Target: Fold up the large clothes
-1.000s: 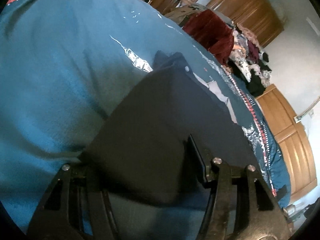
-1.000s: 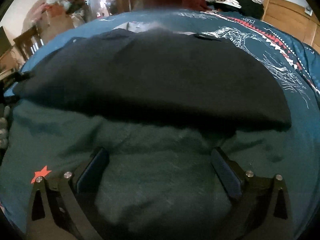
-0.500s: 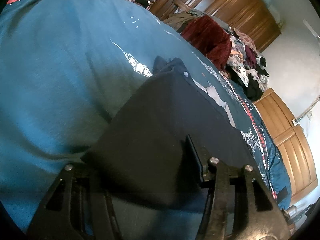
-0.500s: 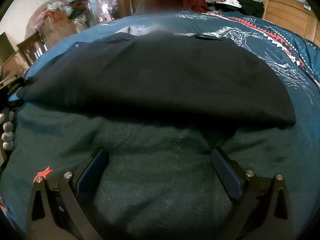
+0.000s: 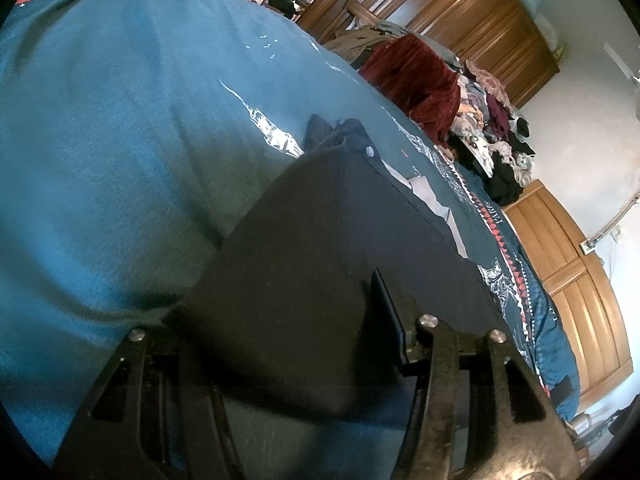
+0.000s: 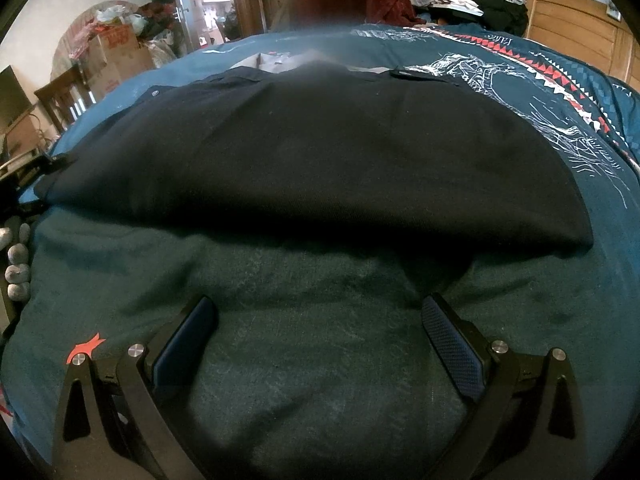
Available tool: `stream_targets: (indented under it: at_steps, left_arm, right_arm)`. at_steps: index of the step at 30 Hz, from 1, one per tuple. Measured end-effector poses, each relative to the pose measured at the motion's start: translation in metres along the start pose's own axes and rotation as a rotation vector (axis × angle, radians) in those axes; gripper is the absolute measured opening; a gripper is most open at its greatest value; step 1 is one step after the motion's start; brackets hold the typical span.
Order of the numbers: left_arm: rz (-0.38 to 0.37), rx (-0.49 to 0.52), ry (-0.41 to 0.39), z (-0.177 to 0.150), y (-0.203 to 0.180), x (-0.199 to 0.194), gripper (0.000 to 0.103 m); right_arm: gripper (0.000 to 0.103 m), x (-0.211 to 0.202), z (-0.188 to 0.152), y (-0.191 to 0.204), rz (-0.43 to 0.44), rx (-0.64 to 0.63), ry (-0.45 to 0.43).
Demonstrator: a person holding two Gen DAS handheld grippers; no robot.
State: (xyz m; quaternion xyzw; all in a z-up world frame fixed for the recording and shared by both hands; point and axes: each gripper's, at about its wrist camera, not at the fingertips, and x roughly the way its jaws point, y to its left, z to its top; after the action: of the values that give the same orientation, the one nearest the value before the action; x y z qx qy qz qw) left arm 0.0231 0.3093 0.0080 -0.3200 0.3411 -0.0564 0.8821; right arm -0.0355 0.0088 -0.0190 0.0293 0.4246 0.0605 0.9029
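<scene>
The dark navy garment (image 6: 304, 160) lies folded flat on the teal bedspread (image 5: 120, 140), its near folded edge running across the right wrist view, its far end with a snap button (image 5: 369, 151). Bare bedspread lies open to the left of the garment and in front of it. The left hand-held gripper (image 5: 280, 332) reaches low over the garment's corner, fabric between its fingers; clamping cannot be told. The right hand-held gripper (image 6: 320, 344) hovers spread wide above bare bedspread, just short of the folded edge. A clothes pile (image 5: 480, 120) sits beyond.
</scene>
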Motion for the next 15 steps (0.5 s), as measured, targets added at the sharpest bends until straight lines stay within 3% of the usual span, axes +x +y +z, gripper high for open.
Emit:
stream_targets:
  at_steps: [15]
  left_arm:
    - [0.005, 0.007, 0.004, 0.0, -0.0017, 0.0009, 0.055]
  right_arm:
    - [0.103, -0.0007, 0.0015, -0.0002, 0.007, 0.005, -0.006]
